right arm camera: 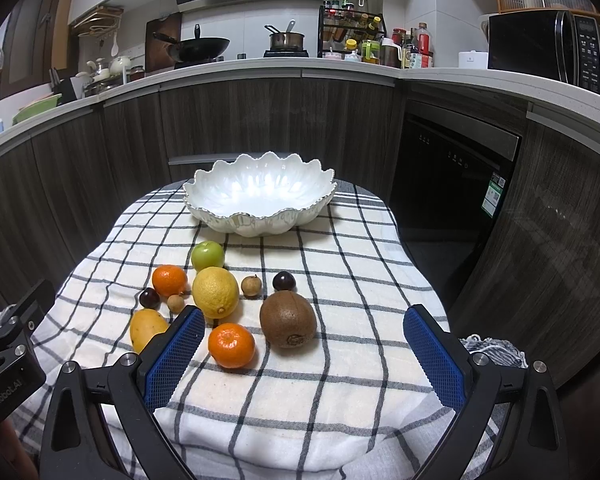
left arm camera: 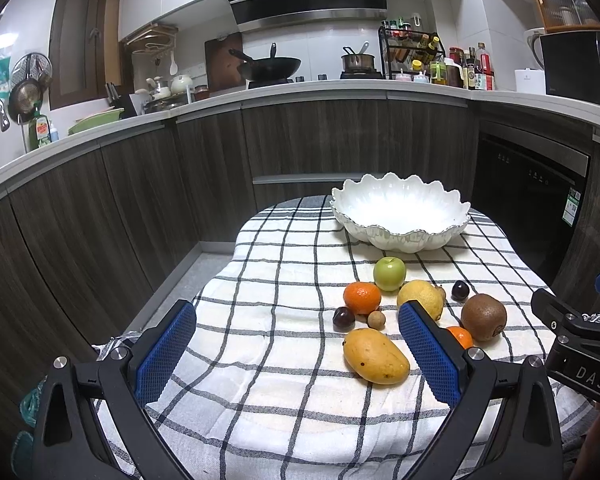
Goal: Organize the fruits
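Nothing is sitting in the white bowl (right arm camera: pixel 260 196) at the far end of the checked cloth (right arm camera: pixel 340 280); the fruit is lying clustered just before it. The tangerine (right arm camera: pixel 231 345) and kiwi (right arm camera: pixel 288 319) are lying nearest the right gripper (right arm camera: pixel 304 356), so I would be closing gently around one of those, square across its middle. Both tools are hovering low over the near edge, fingers spread wide and holding nothing, the left gripper (left arm camera: pixel 296 354) beside the mango (left arm camera: pixel 375 356).

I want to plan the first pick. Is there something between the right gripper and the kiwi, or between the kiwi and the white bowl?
Nothing visible blocks the open right gripper from the kiwi. Toward the bowl, a dark plum lies just beyond the kiwi.
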